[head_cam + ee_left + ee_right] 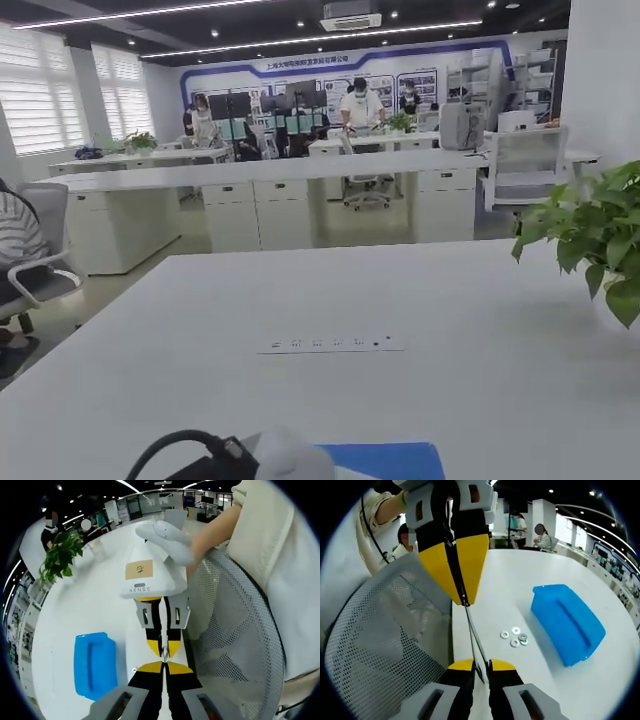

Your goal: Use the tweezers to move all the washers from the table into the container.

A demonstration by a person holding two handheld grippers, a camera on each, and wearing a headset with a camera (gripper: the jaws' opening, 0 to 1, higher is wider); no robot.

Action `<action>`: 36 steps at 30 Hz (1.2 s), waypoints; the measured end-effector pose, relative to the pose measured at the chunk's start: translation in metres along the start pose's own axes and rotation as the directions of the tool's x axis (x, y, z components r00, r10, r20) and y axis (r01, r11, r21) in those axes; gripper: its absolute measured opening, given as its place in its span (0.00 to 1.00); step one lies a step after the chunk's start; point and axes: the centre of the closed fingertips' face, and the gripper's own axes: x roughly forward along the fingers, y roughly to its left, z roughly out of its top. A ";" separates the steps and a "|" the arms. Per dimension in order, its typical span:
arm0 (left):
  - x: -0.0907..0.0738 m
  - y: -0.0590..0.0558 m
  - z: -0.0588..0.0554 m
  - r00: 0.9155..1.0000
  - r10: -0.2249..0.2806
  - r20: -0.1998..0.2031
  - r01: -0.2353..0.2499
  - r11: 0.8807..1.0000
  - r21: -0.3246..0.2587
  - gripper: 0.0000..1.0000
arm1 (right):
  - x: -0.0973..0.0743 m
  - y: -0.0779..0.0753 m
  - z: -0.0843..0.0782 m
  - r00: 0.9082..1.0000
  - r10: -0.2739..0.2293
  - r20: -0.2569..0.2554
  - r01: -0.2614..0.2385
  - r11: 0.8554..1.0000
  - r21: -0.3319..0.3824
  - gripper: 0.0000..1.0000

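White tabletop (pixel 330 300) took up most of the head view, stretching away toward rows of office desks, with a flush socket strip (pixel 330 344) set into its middle and a leafy plant (pixel 595 235) leaning in at the right edge. Grey mesh of a chair back (pixel 385 640) stood against the table's near edge in both gripper views.

On the table lay the blue container (pixel 567 622), a rounded plastic tub with a long groove along the face that showed. I could not tell whether that face was its top or its bottom.

The two grippers met nose to nose over the table edge beside the chair. The left gripper (pixel 164 666) had its yellow-tipped jaws pressed together; in the right gripper view it came in from above, and the upper end of the tweezers (pixel 474 637) sat pinched in its tips. The right gripper (pixel 480 669) had its jaws drawn close on the other end, the thin steel legs running straight down between its pads.

The washers (pixel 515 637), a small silvery cluster, lay flat on the bare table between the tweezers and the container, near the container's side but not touching it and apart from the tweezers. None showed on the container.
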 end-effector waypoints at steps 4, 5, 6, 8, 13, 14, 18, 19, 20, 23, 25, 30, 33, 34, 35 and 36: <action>-0.006 0.001 -0.006 1.000 0.008 -0.009 -0.008 1.000 -0.008 0.00 | 0.008 0.000 0.010 1.000 0.004 0.009 -0.003 1.000 -0.029 0.06; -0.007 0.001 -0.007 1.000 0.010 -0.012 -0.010 1.000 -0.009 0.00 | 0.010 -0.001 0.013 1.000 0.004 0.014 -0.003 0.999 -0.035 0.06; -0.010 0.002 -0.010 1.000 0.015 -0.017 -0.015 1.000 -0.011 0.00 | 0.011 -0.002 0.014 1.000 0.003 0.016 -0.003 0.999 -0.036 0.06; -0.014 0.004 -0.014 0.999 0.021 -0.027 -0.022 1.000 -0.015 0.00 | 0.015 -0.004 0.020 1.000 0.005 0.028 -0.003 0.999 -0.040 0.06; -0.024 0.013 -0.024 0.998 0.040 -0.048 -0.041 0.999 -0.022 0.00 | 0.026 -0.013 0.039 0.997 -0.008 0.081 0.011 0.999 -0.035 0.07; -0.026 0.014 -0.025 0.998 0.041 -0.050 -0.042 0.999 -0.024 0.00 | 0.027 -0.014 0.041 0.996 -0.009 0.089 0.012 0.999 -0.031 0.07; -0.029 0.020 -0.031 0.997 0.048 -0.065 -0.050 0.999 -0.022 0.00 | 0.034 -0.019 0.049 0.993 -0.021 0.115 0.026 0.999 -0.038 0.07; -0.030 0.021 -0.032 0.996 0.050 -0.067 -0.052 0.998 -0.021 0.00 | 0.035 -0.020 0.051 0.993 -0.022 0.118 0.027 0.999 -0.039 0.07; -0.030 0.022 -0.032 0.996 0.051 -0.069 -0.053 0.998 -0.020 0.00 | 0.036 -0.022 0.052 0.992 -0.019 0.123 0.024 0.999 -0.039 0.07; -0.029 0.024 -0.033 0.996 0.050 -0.074 -0.051 0.999 -0.016 0.00 | 0.039 -0.024 0.054 0.991 -0.015 0.129 0.021 0.999 -0.046 0.07; -0.028 0.025 -0.034 0.996 0.049 -0.079 -0.050 0.999 -0.009 0.00 | 0.040 -0.025 0.053 0.991 -0.017 0.129 0.024 0.998 -0.054 0.07; -0.025 0.027 -0.034 0.995 0.049 -0.088 -0.049 0.999 0.000 0.00 | 0.042 -0.029 0.051 0.990 -0.022 0.141 0.027 0.999 -0.035 0.07; -0.022 0.027 -0.034 0.995 0.046 -0.093 -0.045 0.999 0.013 0.00 | 0.043 -0.029 0.051 0.990 -0.018 0.142 0.023 0.999 -0.033 0.07; -0.022 0.027 -0.034 0.995 0.044 -0.095 -0.043 0.999 0.016 0.00 | 0.044 -0.029 0.051 0.989 -0.016 0.144 0.021 0.999 -0.033 0.07; -0.022 0.028 -0.034 0.994 0.044 -0.096 -0.042 0.999 0.016 0.00 | 0.044 -0.029 0.051 0.989 -0.015 0.146 0.019 0.999 -0.031 0.07; -0.022 0.029 -0.034 0.994 0.044 -0.097 -0.042 0.999 0.017 0.00 | 0.043 -0.030 0.051 0.989 -0.016 0.149 0.019 1.000 -0.022 0.07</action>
